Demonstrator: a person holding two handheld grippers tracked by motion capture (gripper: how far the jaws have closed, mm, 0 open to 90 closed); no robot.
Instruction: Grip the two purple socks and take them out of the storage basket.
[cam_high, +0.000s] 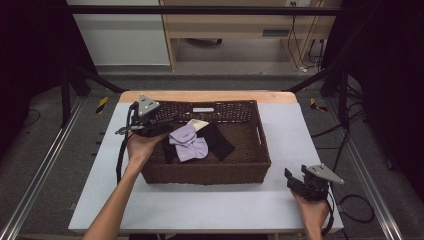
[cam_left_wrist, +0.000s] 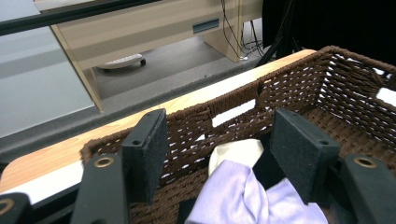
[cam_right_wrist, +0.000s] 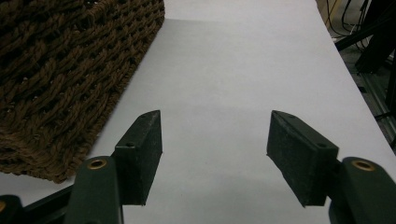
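A brown wicker basket (cam_high: 205, 174) stands in the middle of the white table (cam_high: 300, 130). Inside it lie a lilac cloth (cam_high: 189, 143), a black cloth (cam_high: 218, 140) and a cream cloth (cam_high: 199, 123). My left gripper (cam_high: 167, 124) hangs open over the basket's left rear part, just left of the lilac cloth. In the left gripper view the open left gripper (cam_left_wrist: 219, 140) has the lilac cloth (cam_left_wrist: 243, 196) and the cream cloth (cam_left_wrist: 233, 154) below it, and holds nothing. My right gripper (cam_high: 296, 175) rests open at the table's front right, and in its own view the right gripper (cam_right_wrist: 215, 140) is over bare table.
The basket's corner (cam_right_wrist: 60, 70) lies left of the right gripper. Behind the table are a wooden desk (cam_high: 240, 25), cables (cam_high: 300, 50) and dark frame bars. White table surface runs along the basket's front and both sides.
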